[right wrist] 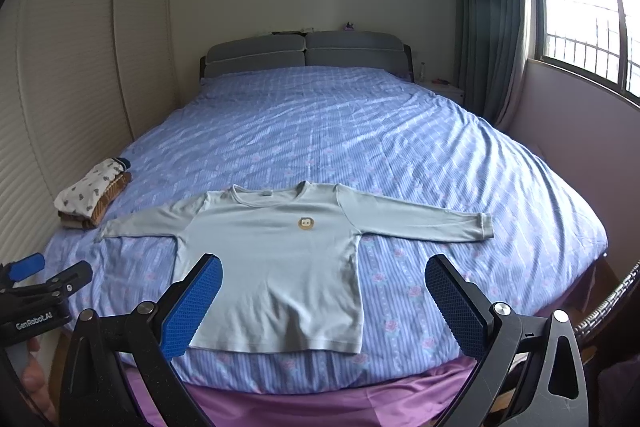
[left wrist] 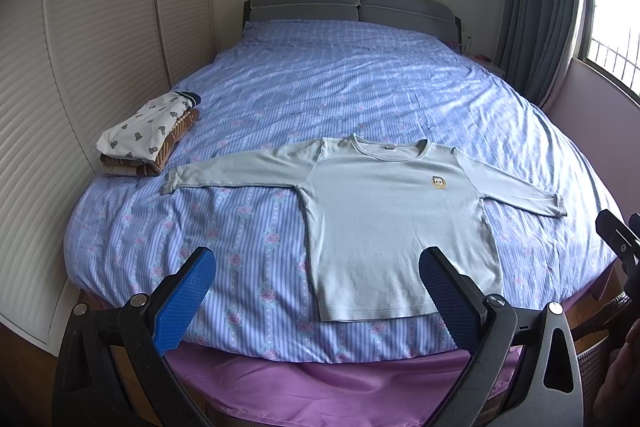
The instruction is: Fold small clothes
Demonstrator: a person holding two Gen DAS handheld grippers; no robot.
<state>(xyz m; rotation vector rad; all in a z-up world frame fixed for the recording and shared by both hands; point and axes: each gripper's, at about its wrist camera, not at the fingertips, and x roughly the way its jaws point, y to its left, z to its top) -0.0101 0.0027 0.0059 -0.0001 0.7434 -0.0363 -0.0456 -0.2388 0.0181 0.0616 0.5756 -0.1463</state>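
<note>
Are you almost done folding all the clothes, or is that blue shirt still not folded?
Some looks done: a small pile of folded clothes sits at the left edge of the bed. The light blue shirt is not folded; it lies flat with both sleeves spread out. Nothing is in hand: the left claw and the right claw are both open, hovering near the shirt's bottom edge. Folding that shirt is what's left.

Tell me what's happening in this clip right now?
A person holds two grippers over the foot of a bed, folding small clothes. A pale long-sleeved shirt lies flat, sleeves spread, not yet folded. The left gripper and the right gripper are both open and hold nothing. A stack of folded clothes sits by the bed's left edge.
</note>
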